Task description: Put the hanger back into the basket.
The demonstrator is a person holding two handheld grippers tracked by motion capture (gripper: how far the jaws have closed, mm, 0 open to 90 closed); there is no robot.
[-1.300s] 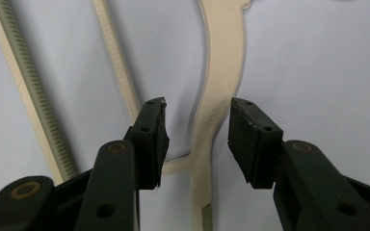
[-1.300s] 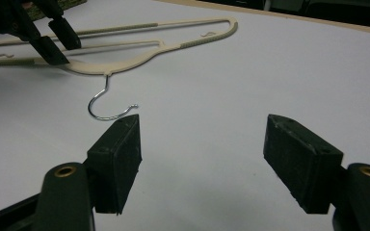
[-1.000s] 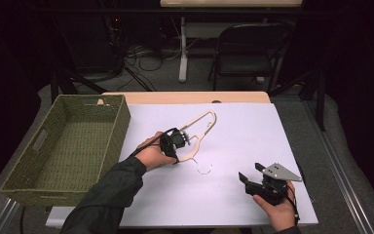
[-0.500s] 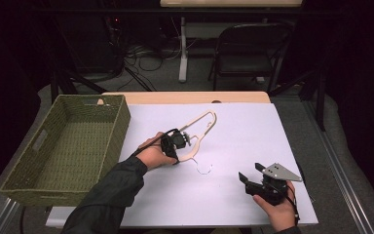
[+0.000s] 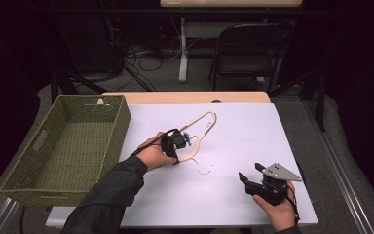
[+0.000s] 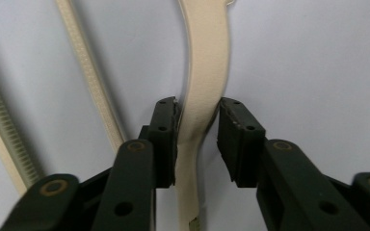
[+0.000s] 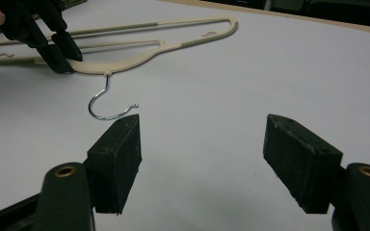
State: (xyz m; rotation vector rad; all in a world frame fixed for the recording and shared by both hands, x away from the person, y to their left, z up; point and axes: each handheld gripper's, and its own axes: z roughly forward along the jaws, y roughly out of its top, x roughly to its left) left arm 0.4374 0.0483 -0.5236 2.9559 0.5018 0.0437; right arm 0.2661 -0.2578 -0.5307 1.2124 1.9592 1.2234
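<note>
A cream hanger lies flat near the middle of the white table, its long axis running from about 7 o'clock to 1 o'clock in the high view, with its metal hook pointing toward 5 o'clock. The left gripper straddles the hanger's arm, its jaws narrowly apart with one pad against the plastic and a thin gap at the other. The right gripper, held low at 4 o'clock from the hanger, has its jaws spread wide and grips nothing; a woven basket sits at 9 o'clock.
</note>
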